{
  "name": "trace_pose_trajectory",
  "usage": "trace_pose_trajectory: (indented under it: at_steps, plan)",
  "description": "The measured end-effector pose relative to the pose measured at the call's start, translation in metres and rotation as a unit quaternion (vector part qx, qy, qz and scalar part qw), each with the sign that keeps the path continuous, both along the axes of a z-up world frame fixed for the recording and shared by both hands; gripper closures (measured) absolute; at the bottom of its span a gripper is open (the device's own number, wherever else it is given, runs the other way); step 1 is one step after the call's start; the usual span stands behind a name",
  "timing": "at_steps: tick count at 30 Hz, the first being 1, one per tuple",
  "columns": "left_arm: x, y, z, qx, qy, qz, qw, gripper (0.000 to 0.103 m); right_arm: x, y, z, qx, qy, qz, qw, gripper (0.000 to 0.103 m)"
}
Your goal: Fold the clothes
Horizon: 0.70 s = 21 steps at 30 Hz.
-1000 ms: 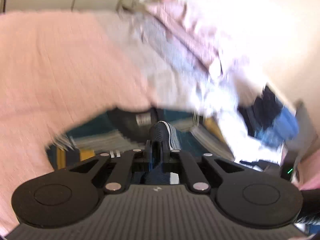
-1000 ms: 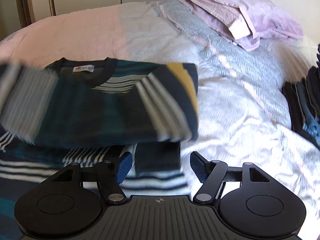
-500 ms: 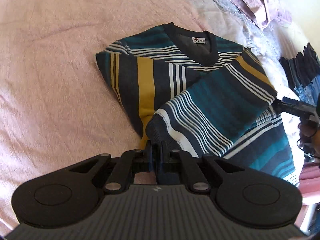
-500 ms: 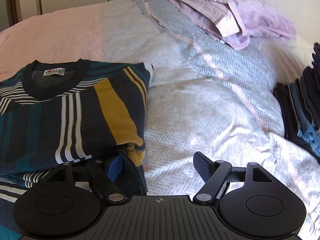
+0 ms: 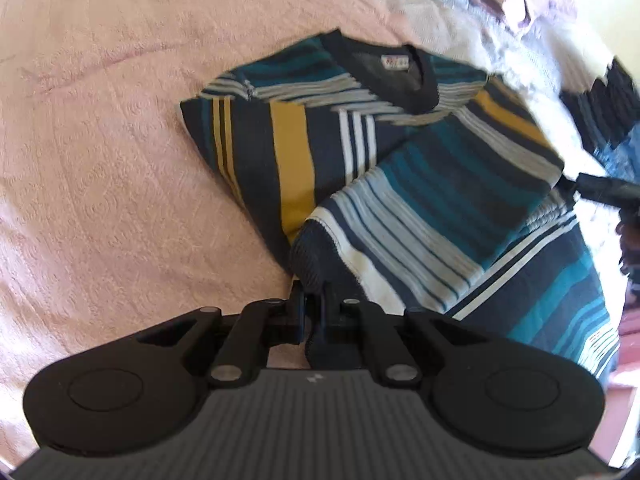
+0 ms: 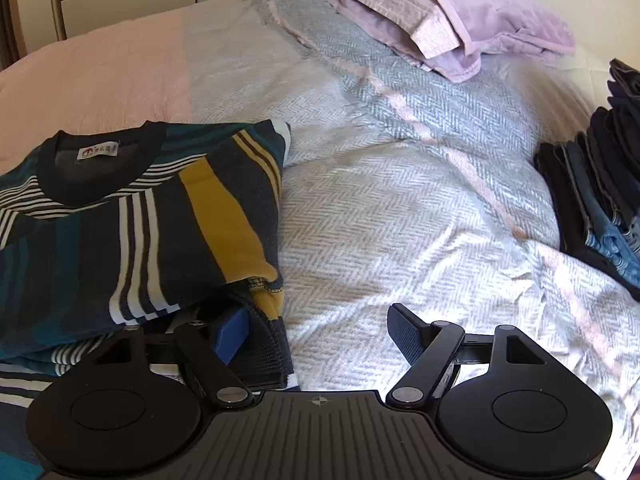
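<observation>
Left tongs (image 5: 314, 312) clamped on striped sweater (image 5: 400, 184) sleeve cuff, right tongs (image 6: 316, 332) spread wide; folded sleeve liable to drag askew on release.

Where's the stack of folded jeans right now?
In the right wrist view the stack of folded jeans sits at the far right edge, on the herringbone bedspread, below the lilac bedding pile and across from the striped sweater.

The sweater (image 5: 400, 168) shows navy, teal, white and mustard stripes; at ten o'clock the blanket (image 5: 100, 140) is pink.
</observation>
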<state>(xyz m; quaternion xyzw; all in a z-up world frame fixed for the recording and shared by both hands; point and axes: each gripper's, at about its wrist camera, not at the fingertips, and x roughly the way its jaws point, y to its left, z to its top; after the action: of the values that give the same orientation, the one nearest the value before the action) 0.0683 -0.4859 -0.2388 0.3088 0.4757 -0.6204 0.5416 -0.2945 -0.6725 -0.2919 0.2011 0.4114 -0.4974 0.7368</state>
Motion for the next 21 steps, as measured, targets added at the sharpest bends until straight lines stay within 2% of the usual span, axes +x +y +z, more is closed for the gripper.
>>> trace_pose_trajectory:
  at_steps: [5,7,10,13,15,18,21]
  plan:
    - [0.002,-0.003,0.015,-0.029,0.020,0.001,0.9994,0.099,0.025,0.003,0.001,-0.021,0.023,0.083,0.996,0.028]
    - [0.002,-0.004,0.022,-0.045,0.034,0.003,0.9984,0.099,0.029,-0.003,-0.001,-0.025,0.018,0.082,0.996,0.028]
    - [0.002,-0.004,0.042,-0.088,0.044,0.008,0.9951,0.099,0.025,-0.012,0.000,-0.043,0.008,0.065,0.997,0.028]
    - [0.001,-0.003,0.069,-0.153,0.069,0.013,0.9857,0.099,0.008,-0.014,0.014,-0.089,-0.001,0.033,0.995,0.028]
    - [-0.001,-0.007,0.070,-0.151,0.064,0.014,0.9863,0.099,-0.005,-0.013,0.023,-0.105,-0.013,0.009,0.994,0.028]
    - [-0.006,-0.015,0.038,-0.088,0.045,0.014,0.9950,0.099,-0.016,-0.013,0.023,-0.103,-0.017,-0.015,0.994,0.028]
    - [-0.014,-0.018,0.001,-0.024,0.029,0.002,0.9993,0.098,-0.022,-0.014,0.014,-0.084,-0.015,-0.029,0.996,0.028]
